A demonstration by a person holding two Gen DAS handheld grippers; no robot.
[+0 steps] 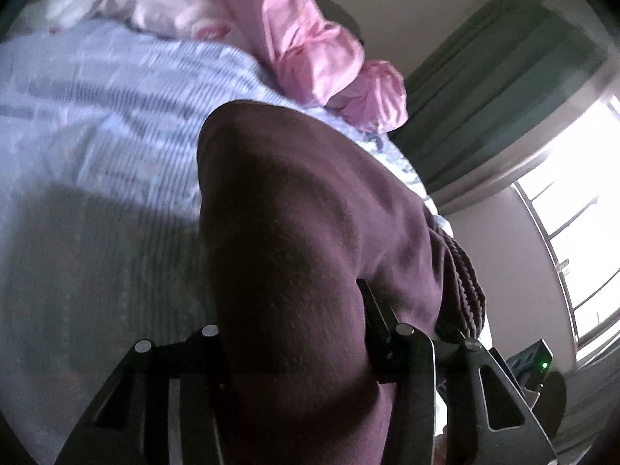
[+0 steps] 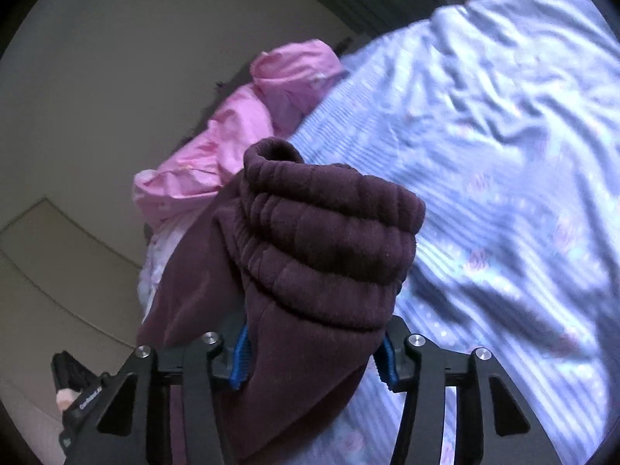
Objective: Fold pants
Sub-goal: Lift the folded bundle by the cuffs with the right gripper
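The maroon fleece pants (image 1: 302,232) fill the middle of the left wrist view, lifted above the bed. My left gripper (image 1: 298,333) is shut on a thick fold of them; its fingertips are buried in the cloth. In the right wrist view the pants' ribbed elastic waistband (image 2: 329,232) bunches up between the fingers. My right gripper (image 2: 314,352) is shut on the pants just below that waistband, blue pads (image 2: 241,356) pressing the cloth. The other gripper (image 2: 73,387) shows at the lower left.
A light blue striped bedsheet (image 2: 503,155) covers the bed, also in the left wrist view (image 1: 97,108). Pink bedding (image 1: 317,50) is heaped at the bed's far side, also seen in the right wrist view (image 2: 232,147). A green curtain (image 1: 503,89) hangs beside a bright window (image 1: 581,232).
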